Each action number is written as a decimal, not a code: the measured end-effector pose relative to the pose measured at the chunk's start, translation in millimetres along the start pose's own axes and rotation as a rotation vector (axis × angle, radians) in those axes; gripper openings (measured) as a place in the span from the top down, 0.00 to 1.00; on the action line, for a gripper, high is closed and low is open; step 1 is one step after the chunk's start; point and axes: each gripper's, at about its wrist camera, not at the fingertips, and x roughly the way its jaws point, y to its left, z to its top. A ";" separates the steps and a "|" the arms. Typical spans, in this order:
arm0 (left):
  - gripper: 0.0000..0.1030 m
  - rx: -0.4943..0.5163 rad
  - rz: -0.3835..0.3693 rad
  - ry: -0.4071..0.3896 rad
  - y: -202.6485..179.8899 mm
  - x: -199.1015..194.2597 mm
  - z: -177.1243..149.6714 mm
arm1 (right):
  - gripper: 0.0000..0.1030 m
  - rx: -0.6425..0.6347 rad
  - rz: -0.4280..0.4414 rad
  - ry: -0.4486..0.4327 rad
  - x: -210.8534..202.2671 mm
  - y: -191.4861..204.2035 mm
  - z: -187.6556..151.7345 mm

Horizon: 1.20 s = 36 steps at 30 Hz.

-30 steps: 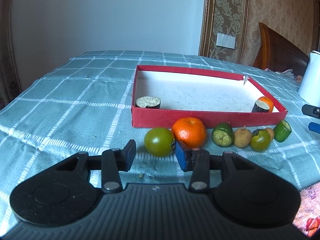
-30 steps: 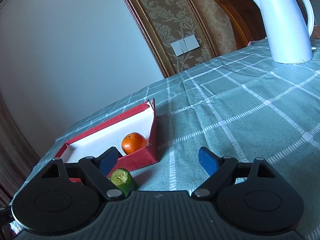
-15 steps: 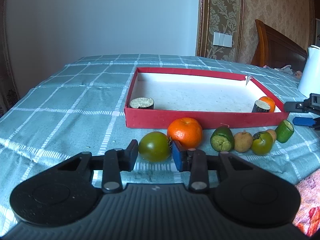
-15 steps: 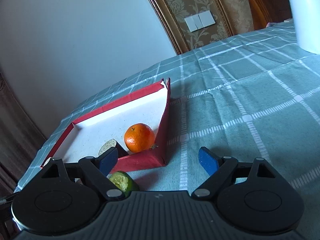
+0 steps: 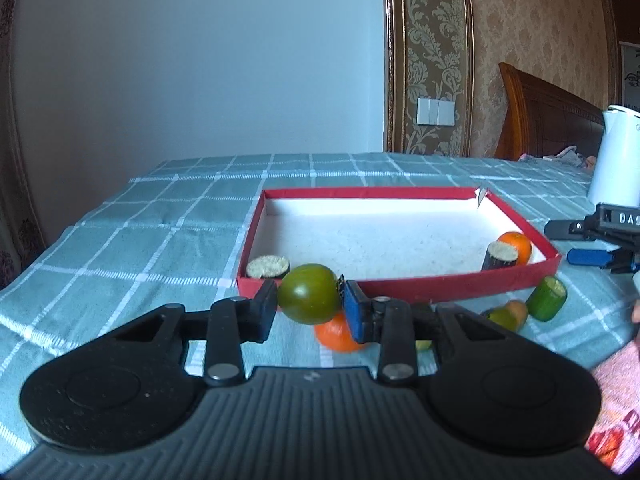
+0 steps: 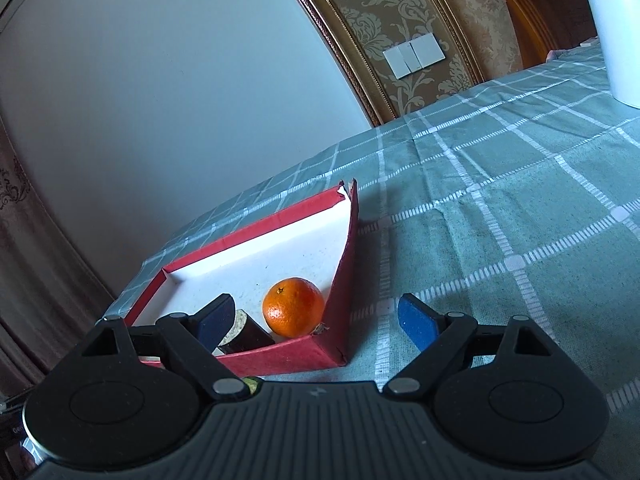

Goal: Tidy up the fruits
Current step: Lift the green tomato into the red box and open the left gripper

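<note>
My left gripper (image 5: 309, 307) is shut on a green tomato (image 5: 309, 293) and holds it above the cloth, just in front of the red box (image 5: 400, 287). An orange (image 5: 335, 336) lies on the cloth below it. The box holds a dark cut piece (image 5: 267, 267) at its near left, and another cut piece (image 5: 501, 255) with a small orange (image 5: 518, 242) at its near right. A green cut piece (image 5: 546, 298) and small fruits (image 5: 508, 314) lie in front of the box. My right gripper (image 6: 316, 320) is open and empty over the box's corner (image 6: 340, 280), near the small orange (image 6: 293, 306).
A white kettle (image 5: 616, 160) stands at the back right of the checked green tablecloth (image 5: 160, 224). The right gripper's fingers (image 5: 588, 257) show at the right edge of the left wrist view. A wooden chair back (image 5: 544, 120) is behind the table.
My left gripper closed on the green tomato and lifted it off the cloth. My right gripper moved closer to the box's right corner and stayed open.
</note>
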 end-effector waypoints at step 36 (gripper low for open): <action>0.00 -0.179 0.011 -0.015 25.2 7.9 -20.0 | 0.13 -0.040 -0.010 -0.035 -7.3 4.3 -0.5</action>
